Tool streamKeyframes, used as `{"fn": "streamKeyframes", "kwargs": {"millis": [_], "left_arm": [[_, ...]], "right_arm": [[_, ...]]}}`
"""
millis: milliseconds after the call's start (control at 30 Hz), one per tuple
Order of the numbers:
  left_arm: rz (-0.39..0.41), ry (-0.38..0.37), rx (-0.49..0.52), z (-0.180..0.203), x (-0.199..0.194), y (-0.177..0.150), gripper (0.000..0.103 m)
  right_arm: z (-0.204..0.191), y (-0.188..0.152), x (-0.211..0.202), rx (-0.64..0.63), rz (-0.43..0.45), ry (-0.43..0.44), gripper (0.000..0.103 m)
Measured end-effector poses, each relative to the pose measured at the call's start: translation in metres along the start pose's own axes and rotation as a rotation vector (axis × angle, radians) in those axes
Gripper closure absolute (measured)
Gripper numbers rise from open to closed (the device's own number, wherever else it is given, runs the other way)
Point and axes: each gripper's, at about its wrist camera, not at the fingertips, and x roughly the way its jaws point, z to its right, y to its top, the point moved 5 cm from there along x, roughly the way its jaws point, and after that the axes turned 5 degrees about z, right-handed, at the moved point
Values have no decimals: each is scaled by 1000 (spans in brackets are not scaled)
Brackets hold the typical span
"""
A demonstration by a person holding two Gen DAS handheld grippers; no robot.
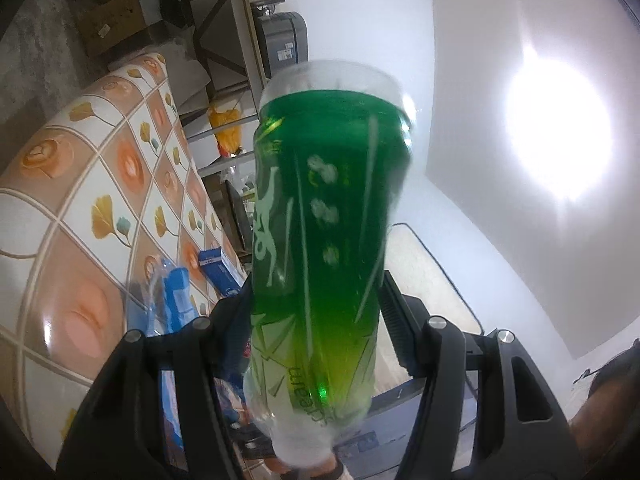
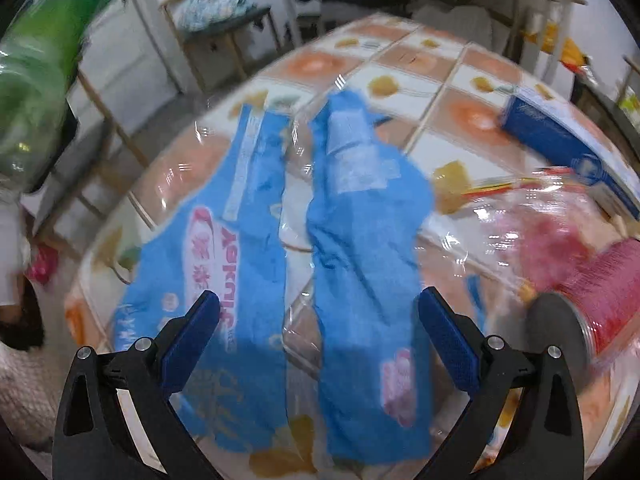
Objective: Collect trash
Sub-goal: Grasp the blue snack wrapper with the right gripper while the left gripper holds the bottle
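Note:
My left gripper (image 1: pixel 316 292) is shut on a green plastic bottle (image 1: pixel 324 216) and holds it up in the air beside the table; the bottle also shows at the top left of the right wrist view (image 2: pixel 44 60). My right gripper (image 2: pixel 318 312) is open and empty, hovering just above a torn blue plastic wrapper (image 2: pixel 340 248) that lies flat on the tiled table (image 2: pixel 460 80). The same wrapper shows in the left wrist view (image 1: pixel 176 300). A red can in clear plastic (image 2: pixel 600 288) lies at the right, and a blue box (image 2: pixel 560 140) lies beyond it.
The blue box also shows in the left wrist view (image 1: pixel 218 268) on the table (image 1: pixel 80 184). Shelves with clutter and a yellow bag (image 1: pixel 228 128) stand behind the table. A white wall (image 1: pixel 500 80) fills the right. Wooden frames (image 2: pixel 216 32) stand at the back left.

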Motion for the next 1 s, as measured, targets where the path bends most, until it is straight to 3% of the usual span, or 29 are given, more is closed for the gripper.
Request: {"fn": "streamKeyframes", "kwargs": {"millis": [100,267,367,467,533,667,733,1000], "left_arm": [[7,-3,-10,-7,-1,3,47],[0,-7,-26,-14,-4,6,47],[-6,-5,-32,-17,-4,5,47],[-8,-1,-32,-18,-4,5,47],[-6,3,-27,-18,-5,5,47],[1,10,-9,-16,-6,5,47],[1,15,0,-14,-7,4,47],[-38,35,-2,-17,-7,-10,47]], "right_arm": [[-11,-6,3,-94,-15,-38,6],[-6,-11,-3,-87,-14,-26,6],[-3,-7,-1,-77,-9,-46,13],[1,-6,-6,-58,-1,-57,27],[2,-6,-9,-50,1,-61,47],[-1,-7,-10,-53,5,-51,70],[-4,-9,-11,-46,6,-37,90],[11,-14,-30,109,98,-12,97]]}}
